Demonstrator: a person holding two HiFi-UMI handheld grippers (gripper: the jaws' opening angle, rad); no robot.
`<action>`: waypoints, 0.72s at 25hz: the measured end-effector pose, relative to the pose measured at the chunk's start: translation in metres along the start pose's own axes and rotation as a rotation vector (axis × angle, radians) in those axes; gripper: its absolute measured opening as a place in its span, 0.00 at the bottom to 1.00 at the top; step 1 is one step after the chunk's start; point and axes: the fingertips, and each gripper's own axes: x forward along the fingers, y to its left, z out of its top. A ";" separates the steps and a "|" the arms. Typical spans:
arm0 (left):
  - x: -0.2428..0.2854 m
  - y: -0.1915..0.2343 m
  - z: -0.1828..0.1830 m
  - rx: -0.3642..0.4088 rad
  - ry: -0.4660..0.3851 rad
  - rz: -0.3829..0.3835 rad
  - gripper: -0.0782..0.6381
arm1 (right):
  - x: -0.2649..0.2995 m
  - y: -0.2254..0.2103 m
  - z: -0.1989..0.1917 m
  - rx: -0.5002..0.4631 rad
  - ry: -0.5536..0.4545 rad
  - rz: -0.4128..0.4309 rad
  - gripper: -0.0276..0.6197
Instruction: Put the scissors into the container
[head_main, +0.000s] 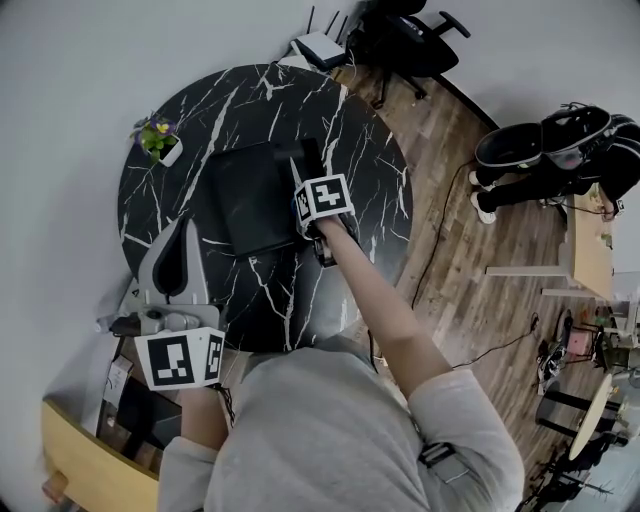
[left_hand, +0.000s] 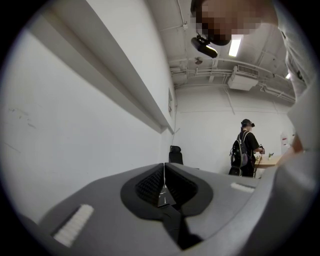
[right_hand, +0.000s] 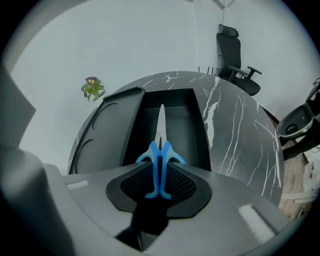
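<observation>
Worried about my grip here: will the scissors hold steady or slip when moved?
Likely stiff: the scissors seem metal-bladed with blue plastic handles. The right gripper pinches only the handles, so the long blade might swing. Smooth plastic may slip.

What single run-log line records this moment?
right gripper: shut on scissors | blades toward container | left gripper: shut, empty | scissors not yet released

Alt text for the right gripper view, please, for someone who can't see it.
The right claw is shut on blue-handled scissors, blades pointing at an open black container on a round black marble table. A small potted plant stands at the table's far left edge.
</observation>
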 end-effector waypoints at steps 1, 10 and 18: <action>0.000 0.001 0.000 -0.002 0.000 0.001 0.19 | 0.000 0.000 0.000 0.001 0.001 -0.004 0.17; -0.006 0.007 -0.002 -0.015 0.000 0.022 0.19 | -0.001 0.002 0.001 0.019 -0.010 0.027 0.17; -0.015 -0.007 0.008 -0.004 -0.019 0.042 0.19 | -0.041 0.014 0.015 -0.037 -0.210 0.060 0.05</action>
